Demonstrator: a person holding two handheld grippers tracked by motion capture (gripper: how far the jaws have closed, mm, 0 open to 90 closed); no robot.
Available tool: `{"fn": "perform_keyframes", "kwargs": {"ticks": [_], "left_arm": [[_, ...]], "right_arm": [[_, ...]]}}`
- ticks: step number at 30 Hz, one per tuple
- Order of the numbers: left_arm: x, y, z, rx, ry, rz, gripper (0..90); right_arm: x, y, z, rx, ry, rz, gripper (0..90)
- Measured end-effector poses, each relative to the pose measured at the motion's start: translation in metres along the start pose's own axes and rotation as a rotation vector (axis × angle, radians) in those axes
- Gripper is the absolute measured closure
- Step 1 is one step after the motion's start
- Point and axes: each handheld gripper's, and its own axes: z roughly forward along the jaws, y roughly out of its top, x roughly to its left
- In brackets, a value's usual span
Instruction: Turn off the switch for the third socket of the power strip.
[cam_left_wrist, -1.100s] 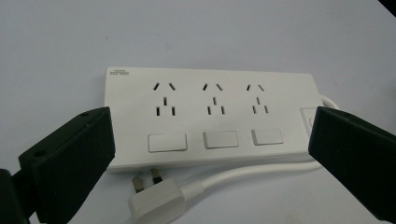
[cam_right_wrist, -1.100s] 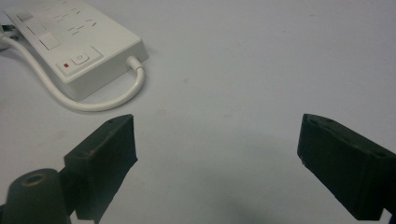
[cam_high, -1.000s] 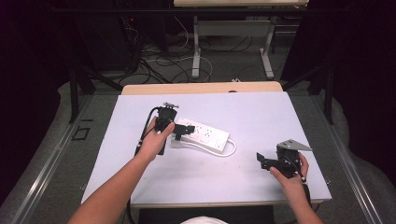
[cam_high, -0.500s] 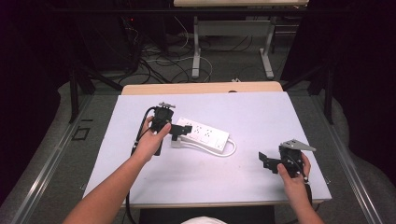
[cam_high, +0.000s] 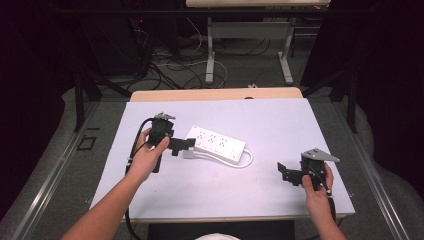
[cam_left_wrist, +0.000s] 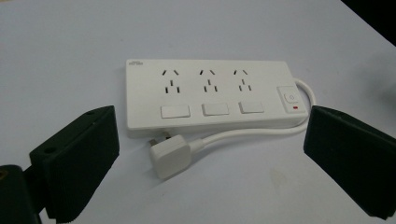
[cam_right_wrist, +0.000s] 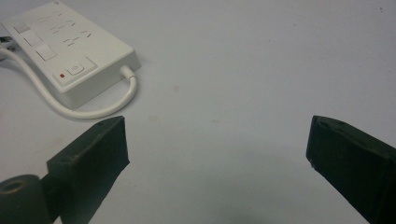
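Jaws of left gripper (cam_left_wrist: 205, 154) and right gripper (cam_right_wrist: 217, 154) are held apart, empty. White three-socket strip (cam_high: 216, 145) is seen mid-desk (cam_high: 280, 125), its plug (cam_left_wrist: 170, 156) lying beside it.

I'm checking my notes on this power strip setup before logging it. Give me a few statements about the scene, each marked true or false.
1. The left gripper is open, its jaws wide apart. True.
2. The plug sits in one of the sockets of the power strip. False: it lies on the table beside the strip.
3. The strip has three sockets in a row. True.
4. The right gripper is shut on the cord. False: it is open and apart from the cord, holding nothing.
5. The strip is black. False: it is white.
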Motion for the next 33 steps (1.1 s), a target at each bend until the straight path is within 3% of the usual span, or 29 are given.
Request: {"fn": "perform_keyframes", "kwargs": {"ticks": [15,17,23,33], "left_arm": [[0.018,-0.033,-0.039,-0.044,0.032,-0.024,2.6],[0.019,-0.037,-0.043,-0.043,0.05,-0.007,2.6],[0.025,-0.054,-0.057,-0.092,0.063,-0.045,2.5],[0.051,-0.08,-0.075,-0.14,0.132,-0.116,2.6]], "right_arm": [[-0.007,0.001,-0.006,-0.018,-0.025,0.044,4.5],[-0.008,0.001,-0.006,-0.021,-0.03,0.044,4.4],[-0.008,0.002,-0.008,-0.013,-0.021,0.041,4.2],[-0.01,0.002,-0.009,-0.02,-0.032,0.029,4.2]]}}
